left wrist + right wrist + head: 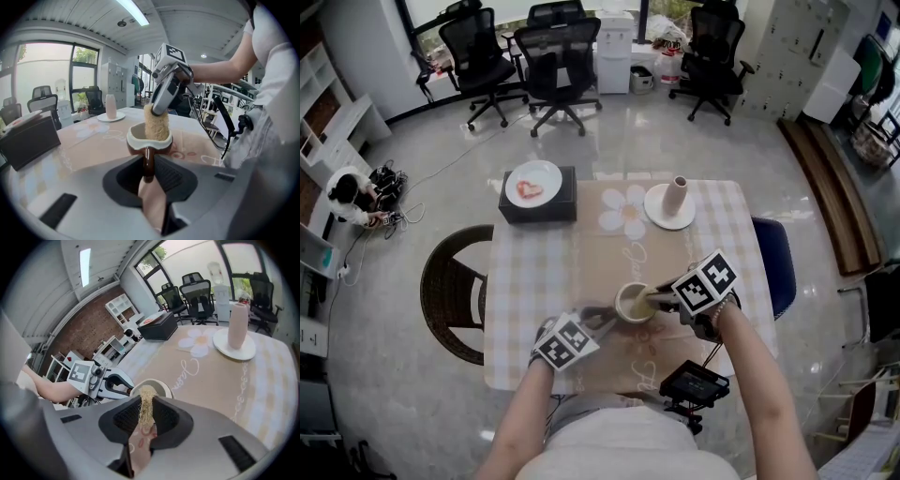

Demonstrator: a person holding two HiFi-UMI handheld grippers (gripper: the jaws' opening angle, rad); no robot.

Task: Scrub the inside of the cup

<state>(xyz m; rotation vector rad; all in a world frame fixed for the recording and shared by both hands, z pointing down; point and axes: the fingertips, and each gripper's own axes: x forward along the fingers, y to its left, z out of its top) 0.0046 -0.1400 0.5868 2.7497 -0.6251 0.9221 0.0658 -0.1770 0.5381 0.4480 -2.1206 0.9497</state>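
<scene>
- Cup [138, 137]: brown, cream rim.
- Left hand-held gripper [148, 169]: clamped on the cup handle.
- Right hand-held gripper [146, 417]: clamped on scrubber [156, 123], in cup.
- Surface [225, 394] script: unreadable.

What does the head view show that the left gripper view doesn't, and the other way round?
Only the head view shows the wicker chair beside the table, and the left gripper from outside. Only the left gripper view shows the ceiling light and the cup's brown handle pinched between the left jaws. Both show the cup, the right gripper holding a scrubber inside it, and the vase on its plate.
</scene>
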